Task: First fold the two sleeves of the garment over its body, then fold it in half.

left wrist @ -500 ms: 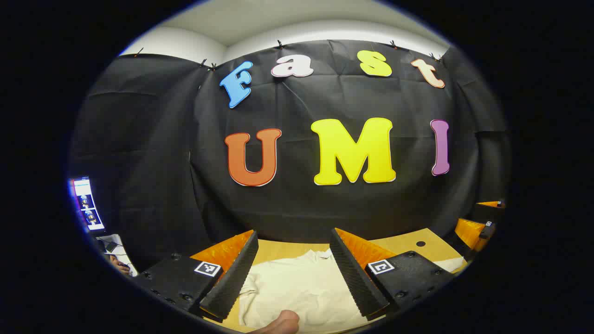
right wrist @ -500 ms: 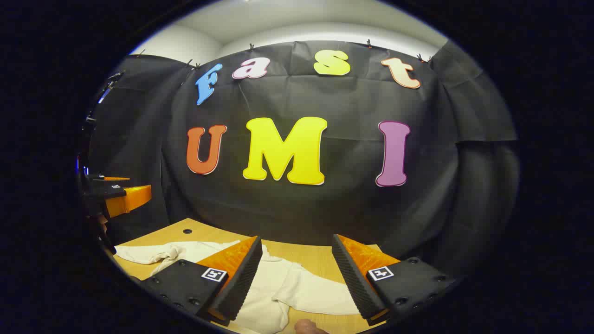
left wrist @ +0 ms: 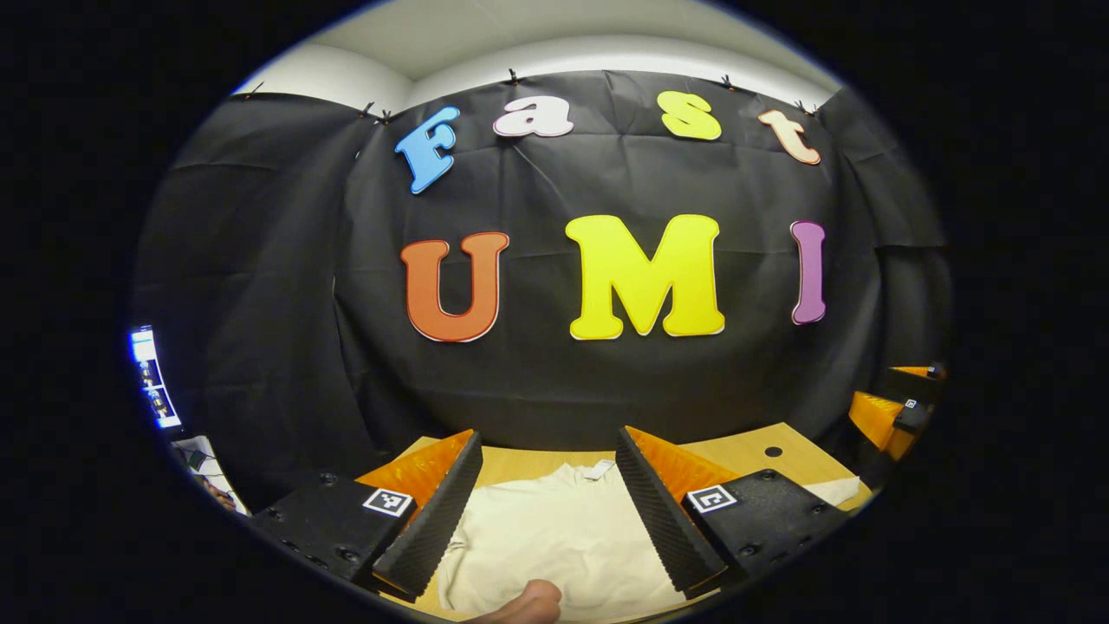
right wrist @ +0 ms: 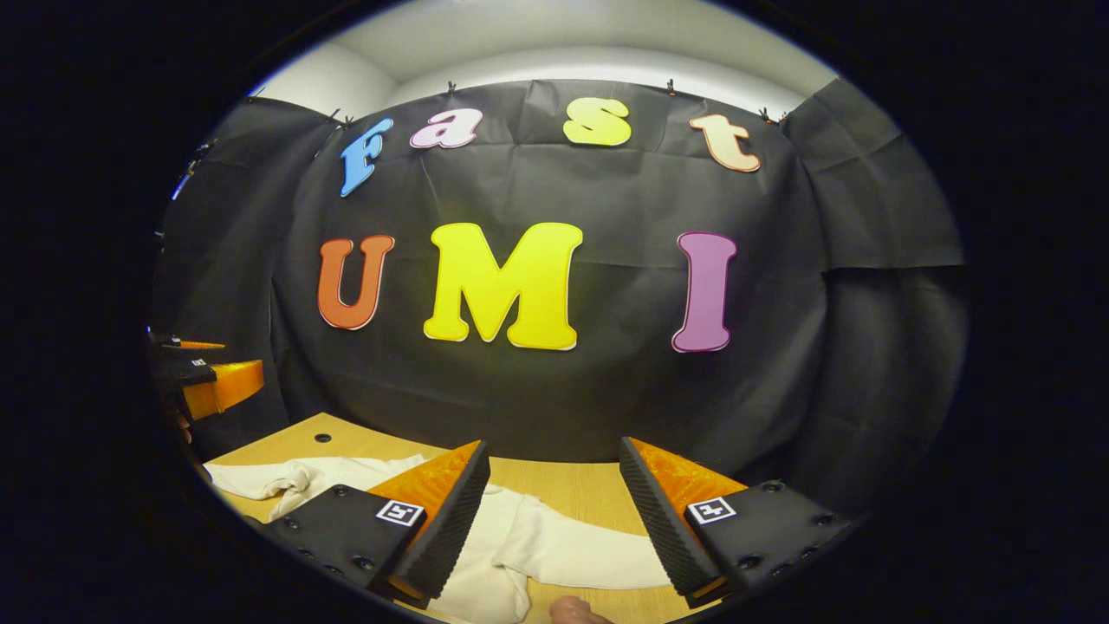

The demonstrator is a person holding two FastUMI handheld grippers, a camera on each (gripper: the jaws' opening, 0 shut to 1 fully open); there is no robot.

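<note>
A cream-white garment lies spread on the wooden table, its collar end toward the black cloth wall. In the left gripper view the left hand-held gripper hangs above the garment's body with its fingers spread wide and nothing between them; the cloth's neck label shows just past the fingertips, and a fingertip of the person's hand pokes in at the bottom edge. Far to the right of that view sits the other hand-held gripper, at the table's edge, near a small round hole in the tabletop. A lit screen glows at the far left. The right gripper view takes in the other side: the right hand-held gripper is likewise wide open and empty, above one sleeve that lies flat and stretched out on the bare wood, not yet folded over. Beyond its left finger the opposite sleeve lies bunched up at the table's far side, with the left hand-held gripper near it.
</note>
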